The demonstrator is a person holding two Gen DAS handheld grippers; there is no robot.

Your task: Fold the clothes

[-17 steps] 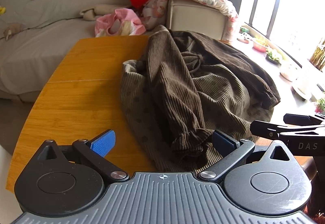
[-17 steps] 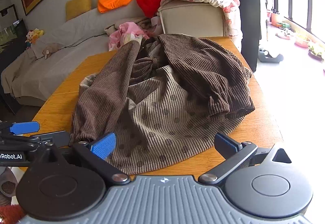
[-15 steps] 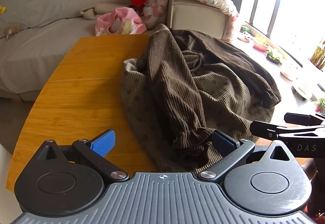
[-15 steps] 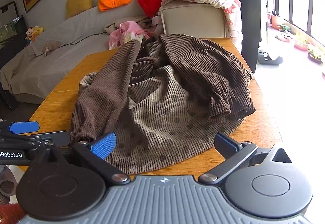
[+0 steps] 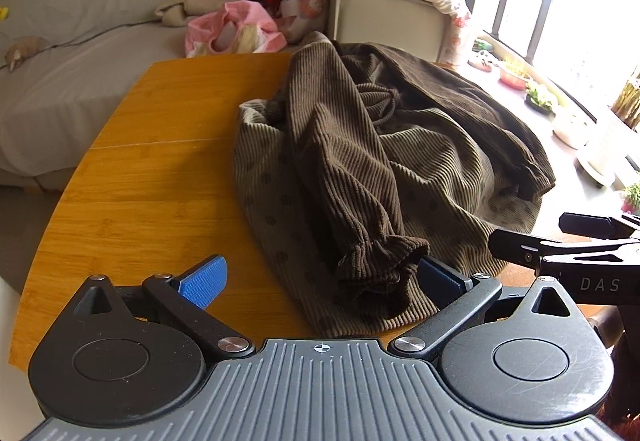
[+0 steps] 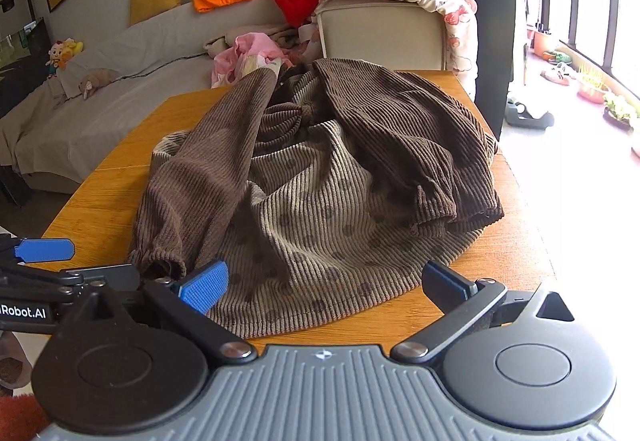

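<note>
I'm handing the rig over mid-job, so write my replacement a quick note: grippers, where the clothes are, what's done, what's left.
Left gripper: open, holding nothing; the near sleeve cuff lies between its fingers, next to the right-hand one.
Right gripper: open, empty, poised over the garment's near hem.
The brown corduroy garment lies rumpled on the wooden table, both sleeves flopped over the dotted body; the other cuff lies near the table's right edge.
Done: no fold visible.
Left: spread it flat, fold sleeves and body. More clothes sit heaped on the sofa behind.
</note>
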